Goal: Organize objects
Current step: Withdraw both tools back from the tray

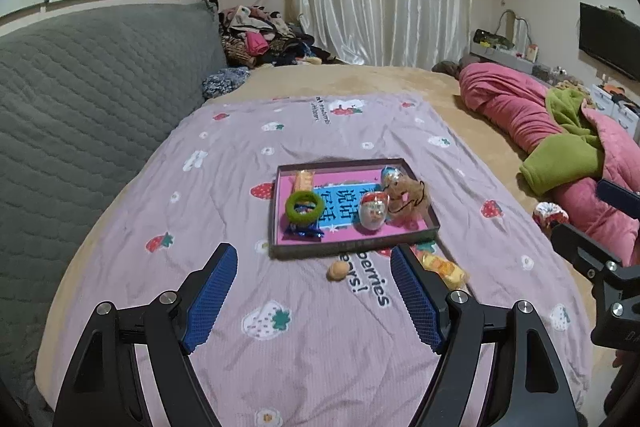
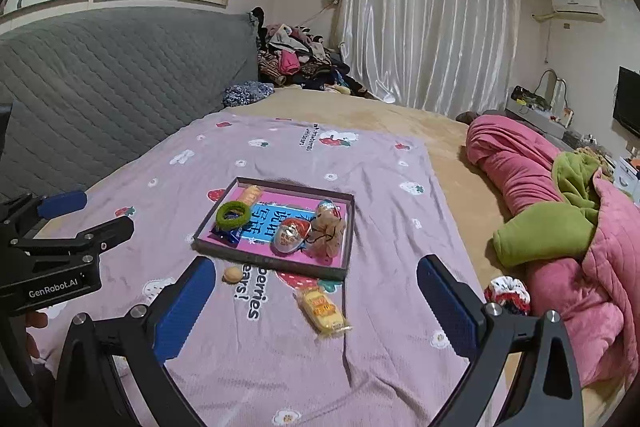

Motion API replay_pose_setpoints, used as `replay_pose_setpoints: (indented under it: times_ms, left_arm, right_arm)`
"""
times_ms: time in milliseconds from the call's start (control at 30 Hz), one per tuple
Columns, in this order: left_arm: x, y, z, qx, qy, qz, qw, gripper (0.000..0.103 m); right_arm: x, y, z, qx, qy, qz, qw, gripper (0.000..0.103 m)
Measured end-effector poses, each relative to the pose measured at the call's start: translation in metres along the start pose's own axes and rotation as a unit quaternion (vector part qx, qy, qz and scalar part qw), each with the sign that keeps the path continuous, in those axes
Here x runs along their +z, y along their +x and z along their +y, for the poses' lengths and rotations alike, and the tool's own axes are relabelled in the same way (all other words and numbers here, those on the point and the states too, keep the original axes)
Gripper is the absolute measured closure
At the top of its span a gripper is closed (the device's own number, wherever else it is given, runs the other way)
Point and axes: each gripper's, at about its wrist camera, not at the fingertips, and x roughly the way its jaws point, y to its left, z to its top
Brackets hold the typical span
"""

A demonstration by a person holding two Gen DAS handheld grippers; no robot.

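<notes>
The left gripper (image 1: 314, 291) hangs over the sheet (image 1: 240, 359) with its blue pads spread wide and nothing between them; the right gripper (image 2: 316, 301) is likewise released and empty. The bases of both are cut off by the picture edge. Beyond the fingers lies the tray (image 1: 280, 211), a shallow dark-rimmed box with a pink floor, resting on the sheet ahead of both grippers and apart from them. In it sit a green ring (image 1: 305, 206), a foil egg (image 1: 372, 214) and a brown plush toy (image 1: 408, 199), the toy touching the egg. A second egg (image 1: 390, 174) is half hidden behind the toy, and an orange packet (image 1: 303, 181) at the back is partly covered by the ring. A blue wrapper (image 1: 304, 230) under the ring is too small to read. Outside the tray, just in front of its near rim, lie a small nut-like ball (image 1: 338, 271) and a yellow snack pack (image 2: 322, 309); in the left view the right finger hides part of the pack. A red-white scrunchie (image 2: 507, 293) sits off to the right, beside the pink quilt (image 2: 560, 267).
</notes>
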Motion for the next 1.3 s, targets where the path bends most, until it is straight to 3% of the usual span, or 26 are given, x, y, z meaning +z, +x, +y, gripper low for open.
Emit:
replay_pose_setpoints:
  times_ms: [533, 1300]
  left_arm:
    - [-0.03, 0.002, -0.009, 0.007, 0.009, 0.028, 0.9995, 0.023]
    - [-0.06, 0.064, -0.02, 0.001, 0.021, 0.084, 0.9962, 0.023]
  right_arm:
    - [-0.037, -0.002, 0.003, 0.005, -0.002, 0.025, 1.0, 0.001]
    - [-0.074, 0.048, 0.0, 0.007, -0.002, 0.086, 0.996, 0.001]
